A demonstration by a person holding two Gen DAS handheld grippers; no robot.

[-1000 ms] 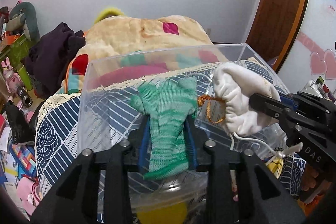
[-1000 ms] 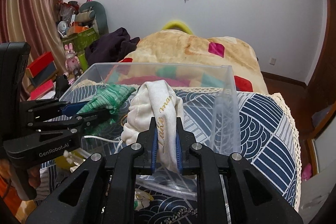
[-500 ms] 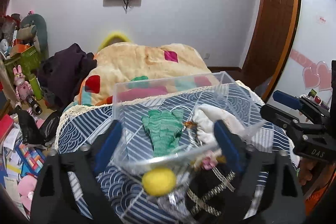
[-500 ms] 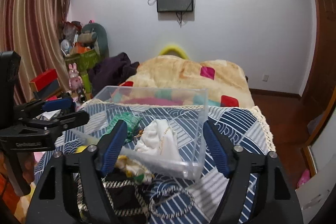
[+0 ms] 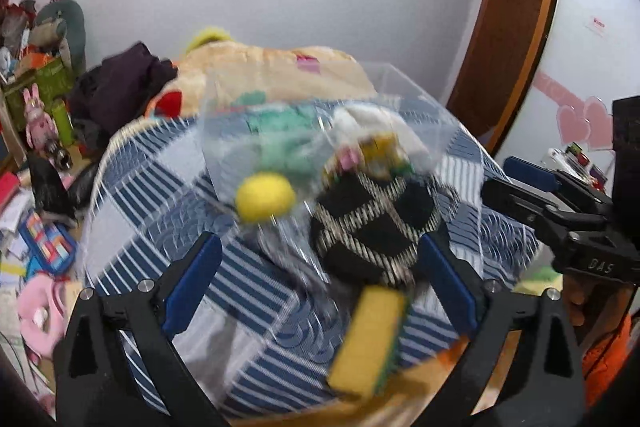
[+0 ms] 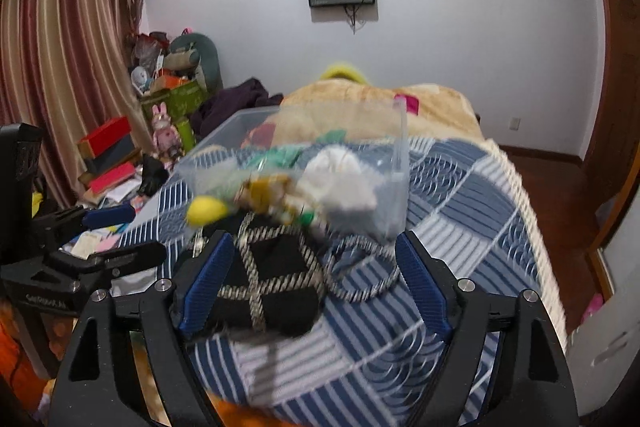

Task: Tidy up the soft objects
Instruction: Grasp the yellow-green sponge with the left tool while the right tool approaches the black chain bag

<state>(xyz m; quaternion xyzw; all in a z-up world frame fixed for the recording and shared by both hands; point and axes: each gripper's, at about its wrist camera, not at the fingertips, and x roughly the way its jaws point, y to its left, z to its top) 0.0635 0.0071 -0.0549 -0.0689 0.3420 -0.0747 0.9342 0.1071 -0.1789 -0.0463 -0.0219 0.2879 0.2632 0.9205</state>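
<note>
Both jaws gape wide and empty: the left hand-held gripper (image 5: 316,279) and right hand-held gripper (image 6: 312,279) hover near the black-and-white pouch (image 5: 372,223) on the bed (image 6: 472,227), before the clear bin (image 6: 396,155) holding the green knit (image 5: 284,139) and white cloth (image 6: 340,179)

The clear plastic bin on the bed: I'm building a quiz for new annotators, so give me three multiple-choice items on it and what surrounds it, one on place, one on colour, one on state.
1. Where is the green knit item?
A. inside the clear bin
B. on the floor
C. held by a tool

2. What colour is the ball in front of the bin?
A. red
B. yellow
C. blue

3. What state is the left tool in?
A. shut on cloth
B. shut on nothing
C. open

Answers: 1 A, it shows through the bin's wall beside the white cloth. 2 B, plainly yellow in both views. 3 C, its blue pads stand wide apart around nothing.
</note>
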